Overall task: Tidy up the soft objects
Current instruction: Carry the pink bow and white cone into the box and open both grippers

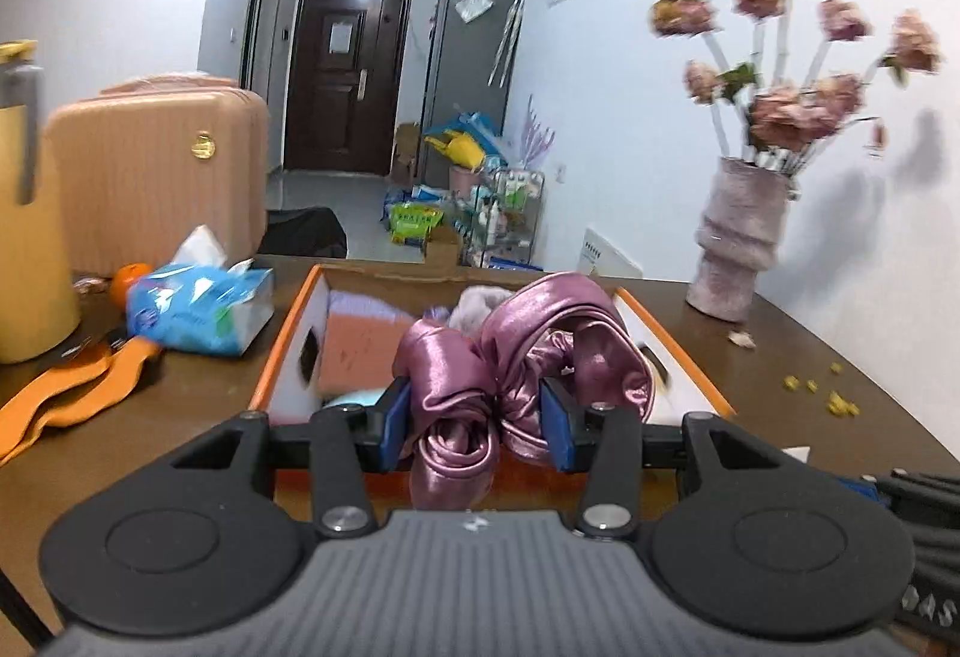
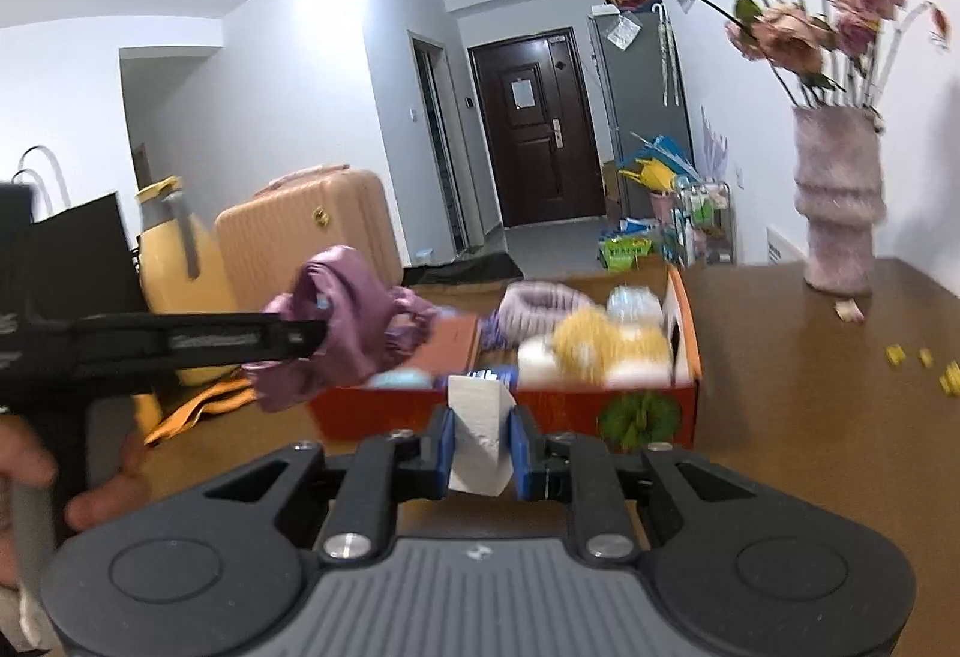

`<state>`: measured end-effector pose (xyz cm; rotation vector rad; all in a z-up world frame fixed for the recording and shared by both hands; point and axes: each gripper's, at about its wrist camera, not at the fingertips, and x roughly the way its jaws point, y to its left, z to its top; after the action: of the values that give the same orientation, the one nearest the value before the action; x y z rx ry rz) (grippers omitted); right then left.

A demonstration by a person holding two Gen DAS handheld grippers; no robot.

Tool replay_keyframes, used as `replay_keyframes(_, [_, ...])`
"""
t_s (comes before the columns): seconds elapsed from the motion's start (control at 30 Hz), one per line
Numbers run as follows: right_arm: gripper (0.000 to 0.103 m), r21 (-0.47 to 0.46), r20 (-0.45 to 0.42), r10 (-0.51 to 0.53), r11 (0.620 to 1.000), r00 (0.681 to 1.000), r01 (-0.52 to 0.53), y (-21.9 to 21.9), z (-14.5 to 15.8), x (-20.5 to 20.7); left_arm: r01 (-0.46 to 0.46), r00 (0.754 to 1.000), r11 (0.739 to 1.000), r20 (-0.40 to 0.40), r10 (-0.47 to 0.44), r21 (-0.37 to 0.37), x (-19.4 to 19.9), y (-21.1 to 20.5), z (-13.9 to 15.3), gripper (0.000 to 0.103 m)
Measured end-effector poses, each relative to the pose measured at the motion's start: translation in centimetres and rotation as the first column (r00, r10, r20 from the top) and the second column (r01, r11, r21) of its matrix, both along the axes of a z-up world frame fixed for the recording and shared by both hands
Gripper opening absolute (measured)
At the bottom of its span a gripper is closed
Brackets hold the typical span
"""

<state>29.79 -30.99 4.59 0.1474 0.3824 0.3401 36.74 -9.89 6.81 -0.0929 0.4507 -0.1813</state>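
- The left gripper [image 1: 477, 420] has its jaws partly apart and pressed on a bunched pink satin scrunchie [image 1: 516, 363], held above the near edge of the orange box [image 1: 282, 351]; seen from the right wrist, the same scrunchie [image 2: 354, 321] hangs clear of the surface, to the left of the box.
- The right gripper [image 2: 480, 447] has its jaws nearly closed on one folded white cloth [image 2: 480, 417], just in front of the box's near wall [image 2: 420, 411].
- The scrunchie is glossy and gathered into loose folds and loops, with one end drooping below the blue pads [image 1: 396, 423].
- The single open box lies on the brown surface [image 2: 810, 417] and holds a mauve knitted piece [image 2: 540, 303], a yellow and white fluffy item [image 2: 600, 351] and a pale blue item [image 2: 399, 380]; blur hides further detail.
- To the left of the box are one blue tissue pack [image 1: 198, 309], one orange fruit [image 1: 129, 279], one yellow jug [image 1: 27, 237] and one orange strap [image 1: 72, 393].
- One pink vase of faded roses [image 1: 741, 237] stands at the far right, with a scatter of small yellow bits [image 1: 822, 393] nearer.
- A person's hand [image 2: 102, 501] grips the left tool's handle.
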Motion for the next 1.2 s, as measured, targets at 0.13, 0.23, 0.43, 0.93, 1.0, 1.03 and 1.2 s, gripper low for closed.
replay_keyframes(0.13, [0.019, -0.006, -0.042, 0.004, 1.0, 0.999, -0.004, 0.3, 0.6, 7.3, -0.028, 0.998, 1.0, -0.054, 0.028, 0.008, 8.0, -1.3, -0.4, 0.046])
replay_keyframes(0.23, [0.019, -0.03, -0.089, -0.008, 1.0, 0.996, 0.005, 0.7, -0.1, 12.0, -0.017, 0.994, 1.0, -0.105, 0.017, 0.007, 11.9, -2.3, -1.5, 0.046])
replay_keyframes(0.43, [0.019, -0.007, -0.063, -0.132, 0.991, 0.989, 0.132, -2.4, -0.1, 14.3, 0.111, 0.981, 0.994, -0.16, -0.108, 0.007, 12.2, -3.5, -4.8, 0.047])
replay_keyframes(0.93, [0.023, -0.033, -0.154, -0.02, 0.999, 0.988, 0.015, 0.6, -0.2, 25.8, 0.219, 0.975, 0.975, -0.041, -0.219, 0.017, 10.7, -1.8, -3.9, 0.101])
replay_keyframes(1.0, [0.038, -0.049, -0.188, -0.059, 0.997, 0.98, 0.051, 0.4, -1.3, 26.7, 0.188, 0.982, 0.982, -0.007, -0.188, 0.033, 10.6, -0.6, -3.2, 0.101])
replay_keyframes(1.03, [0.043, -0.037, -0.198, -0.068, 0.997, 0.978, 0.062, 0.3, -1.9, 26.8, 0.162, 0.987, 0.986, 0.006, -0.162, 0.039, 10.7, 0.0, -2.9, 0.101])
replay_keyframes(1.2, [0.043, -0.007, -0.183, -0.077, 0.997, 0.98, 0.077, -0.4, -1.5, 25.8, 0.037, 0.999, 0.999, 0.012, -0.037, 0.017, 12.2, 1.9, -1.7, 0.101])
